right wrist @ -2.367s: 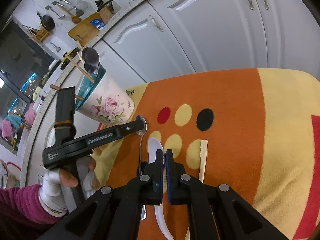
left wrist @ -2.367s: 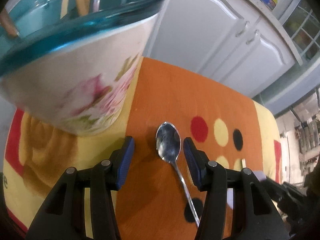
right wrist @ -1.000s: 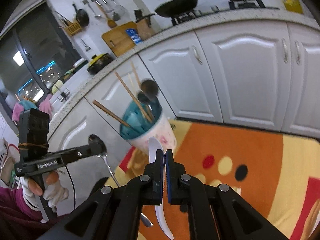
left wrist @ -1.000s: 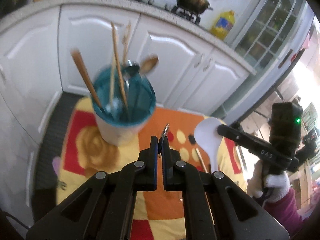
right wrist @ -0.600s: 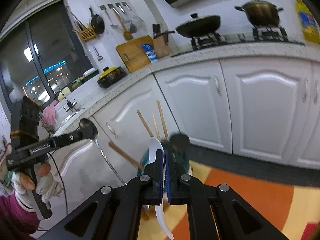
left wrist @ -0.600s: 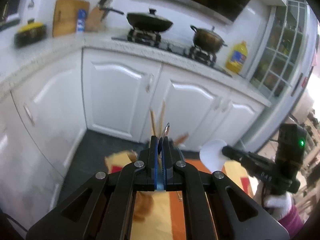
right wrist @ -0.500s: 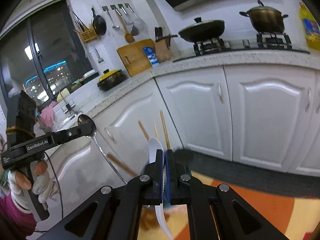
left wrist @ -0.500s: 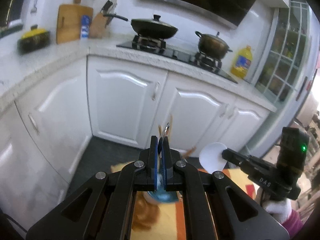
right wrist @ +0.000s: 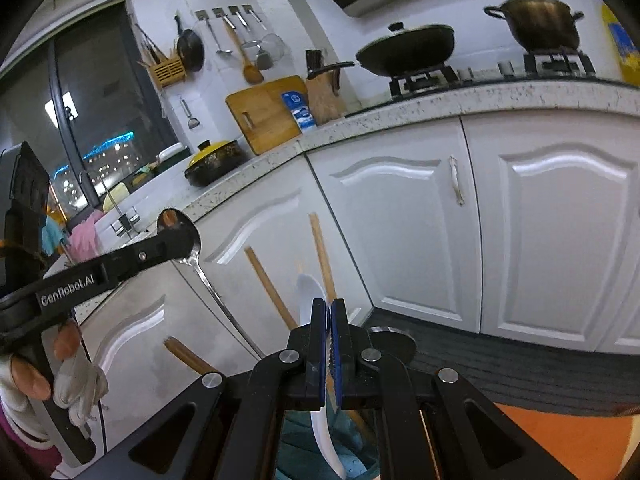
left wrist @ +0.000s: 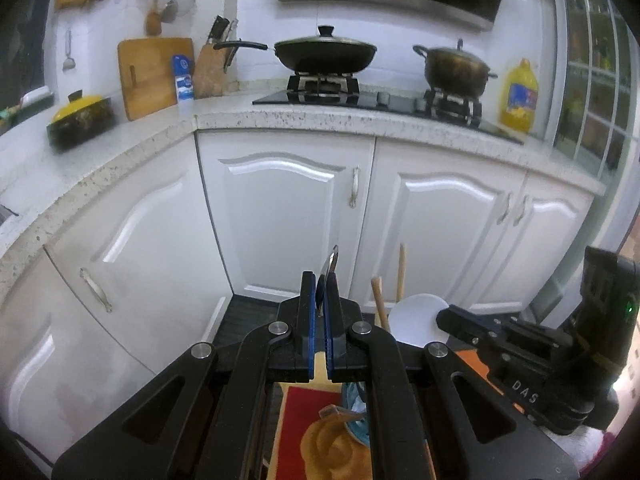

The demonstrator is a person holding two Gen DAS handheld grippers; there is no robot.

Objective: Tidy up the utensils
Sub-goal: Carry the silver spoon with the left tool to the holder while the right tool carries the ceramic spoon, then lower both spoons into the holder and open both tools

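My left gripper (left wrist: 319, 280) is shut on a metal spoon (left wrist: 330, 265), seen edge-on; in the right wrist view the spoon (right wrist: 182, 236) hangs handle-down from that gripper (right wrist: 176, 246). My right gripper (right wrist: 329, 304) is shut on a white plastic spoon (right wrist: 310, 292), bowl up, its handle pointing down into the teal-rimmed utensil cup (right wrist: 304, 460) just below. In the left wrist view the white spoon bowl (left wrist: 416, 320) shows beside wooden chopsticks (left wrist: 401, 276) that stand in the cup (left wrist: 356, 412).
Wooden chopsticks (right wrist: 320, 256) stick up from the cup. The orange and yellow cloth (left wrist: 316, 432) lies under it. White cabinet doors (left wrist: 280, 208) stand behind, under a counter with a wok (left wrist: 326, 54) and a pot (left wrist: 456, 68).
Both grippers have risen well above the cloth, each carrying its spoon, and tilted up toward the cabinets. The cup now sits low under the fingers.
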